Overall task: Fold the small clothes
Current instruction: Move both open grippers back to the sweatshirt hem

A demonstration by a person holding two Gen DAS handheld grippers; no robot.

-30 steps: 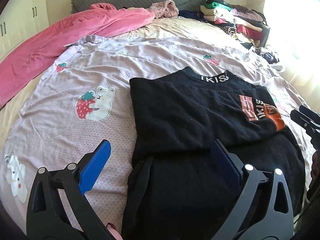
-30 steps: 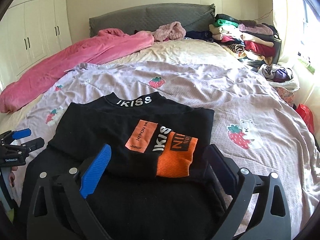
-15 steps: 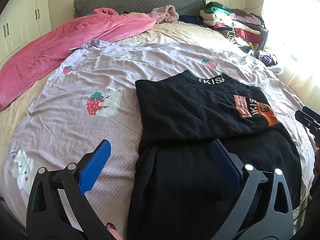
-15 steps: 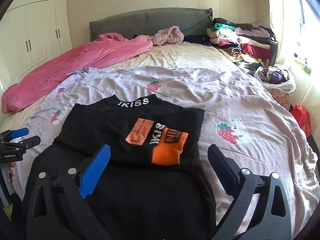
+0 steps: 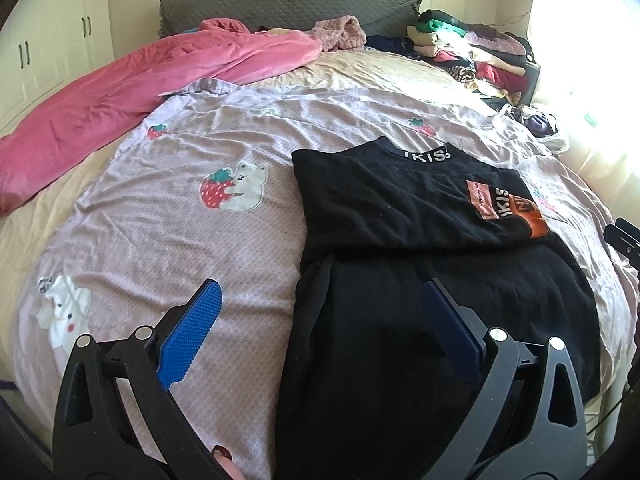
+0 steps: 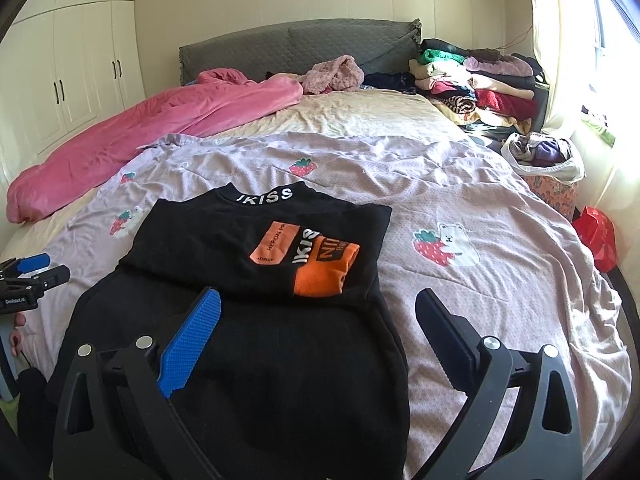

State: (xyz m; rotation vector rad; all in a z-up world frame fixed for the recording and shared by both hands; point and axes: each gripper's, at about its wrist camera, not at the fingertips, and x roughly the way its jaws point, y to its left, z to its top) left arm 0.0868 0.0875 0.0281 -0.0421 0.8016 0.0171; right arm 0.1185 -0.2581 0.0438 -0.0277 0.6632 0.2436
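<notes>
In the left wrist view, the left gripper (image 5: 318, 320) is wide open and holds nothing. It hangs over the near edge of the bed, with one blue finger above the purple quilt with strawberry bears (image 5: 160, 240) and the other above the black top with the orange patch and white letters (image 5: 400, 216). The top lies flat on the quilt, on the right side of this view. Its sleeves look folded in already, and the orange cuff rests on the chest. The lower half of the top is spread out towards the camera and hangs a bit over the edge of the bed. The tip of the right gripper (image 5: 624, 238) shows at the far right, beside the top.

In the right wrist view, the right gripper (image 6: 318, 320) is wide open too and empty. It hangs over the bottom right part of the black top (image 6: 224, 240). The left gripper (image 6: 34, 270) peeks in at the left edge.

I think the sides are done, and the bottom half must be lifted up and laid over the top half.

Nothing sits on the top, so the way is clear. A pink fluffy blanket (image 6: 152, 128) lies far off on the left. A tall pile of folded clothes (image 6: 476, 84) sits in the far right corner by the grey padded headboard (image 6: 296, 44). A white bag of clothes (image 6: 540, 156) and a red bag (image 6: 596, 236) are off the right side of the bed.
</notes>
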